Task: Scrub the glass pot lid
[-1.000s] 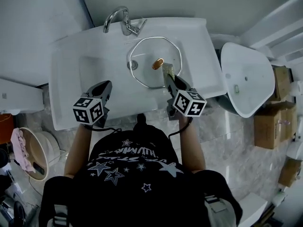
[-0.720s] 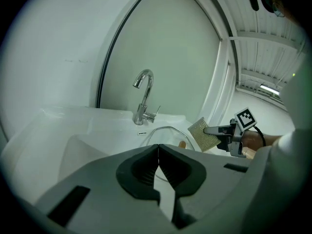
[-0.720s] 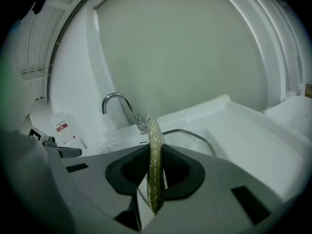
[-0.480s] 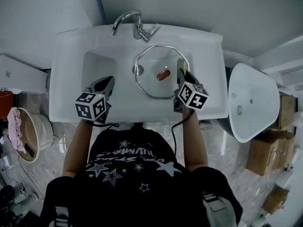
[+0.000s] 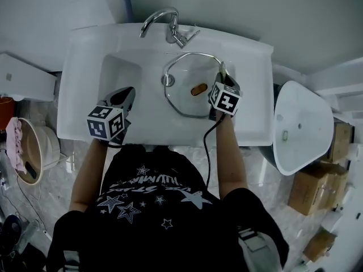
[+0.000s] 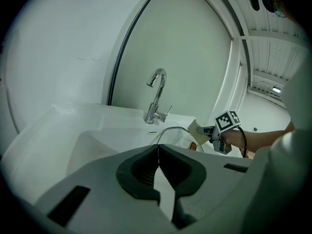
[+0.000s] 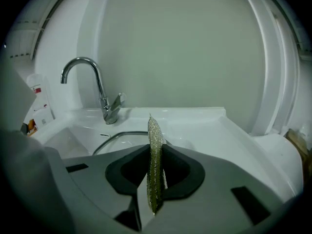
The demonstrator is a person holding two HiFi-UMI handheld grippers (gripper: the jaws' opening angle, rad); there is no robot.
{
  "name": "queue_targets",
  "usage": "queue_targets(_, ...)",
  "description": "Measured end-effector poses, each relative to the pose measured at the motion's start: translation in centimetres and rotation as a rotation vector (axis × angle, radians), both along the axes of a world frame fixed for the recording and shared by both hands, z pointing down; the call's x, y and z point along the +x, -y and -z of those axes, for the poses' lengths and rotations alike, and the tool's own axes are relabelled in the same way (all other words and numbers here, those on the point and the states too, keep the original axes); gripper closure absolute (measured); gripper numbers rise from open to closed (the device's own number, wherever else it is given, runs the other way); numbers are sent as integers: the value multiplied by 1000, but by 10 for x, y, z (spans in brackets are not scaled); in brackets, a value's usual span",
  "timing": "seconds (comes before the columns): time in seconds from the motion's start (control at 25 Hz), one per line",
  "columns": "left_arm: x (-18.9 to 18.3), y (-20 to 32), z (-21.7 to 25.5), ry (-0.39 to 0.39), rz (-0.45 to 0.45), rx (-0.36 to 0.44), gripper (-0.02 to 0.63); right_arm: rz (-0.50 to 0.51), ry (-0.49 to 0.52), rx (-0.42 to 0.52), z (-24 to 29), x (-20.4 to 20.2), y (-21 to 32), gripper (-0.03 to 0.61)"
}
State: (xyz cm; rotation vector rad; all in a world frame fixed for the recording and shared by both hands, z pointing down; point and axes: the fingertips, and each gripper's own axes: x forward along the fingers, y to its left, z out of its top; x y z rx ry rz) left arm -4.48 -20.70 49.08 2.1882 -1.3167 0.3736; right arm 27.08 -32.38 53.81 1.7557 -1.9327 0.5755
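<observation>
Shifted over the last second from beside the knob (image 5: 198,88) out to the 3 o'clock rim of the glass pot lid (image 5: 184,100). Clamps, in the right gripper (image 7: 154,155), an upright scouring pad (image 7: 155,130), jaws closed onto it edge-on. Holds the left gripper (image 6: 157,152) fully closed on nothing, at the lid's 9 o'clock. Finds the lid knob-up in the sink (image 5: 79,84), below the faucet (image 5: 164,18). Best to lay the pad flat, press lightly, circle rim to knob, and probably steady the lid against sliding.

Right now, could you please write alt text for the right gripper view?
The right tongs are shut on a glittery scouring pad, held upright. Beyond it are the glass pot lid, white sink and chrome faucet.
</observation>
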Motion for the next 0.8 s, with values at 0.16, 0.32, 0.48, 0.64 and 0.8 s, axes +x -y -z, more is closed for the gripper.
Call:
queue_targets(0.16, -10, 5, -2, -6, -22, -10, 604, -22, -17, -27, -12, -10, 5, 509)
queue_targets(0.32, -11, 13, -7, -6, -55, -19, 604, -26, -1, -37, -14, -25, 8, 509)
queue_targets(0.48, -11, 22, -7, -13, -85, -13, 604, -7, -6, -36, -15, -42, 13, 509)
queue_targets(0.64, -15, 28, -6, -16, -98, -11, 604, 10, -32, -31, -16, -56, 16, 508)
queue_targets(0.8, -18, 31, -7, -15, -111, -14, 604, 54, -76, -26, -18, -74, 16, 505)
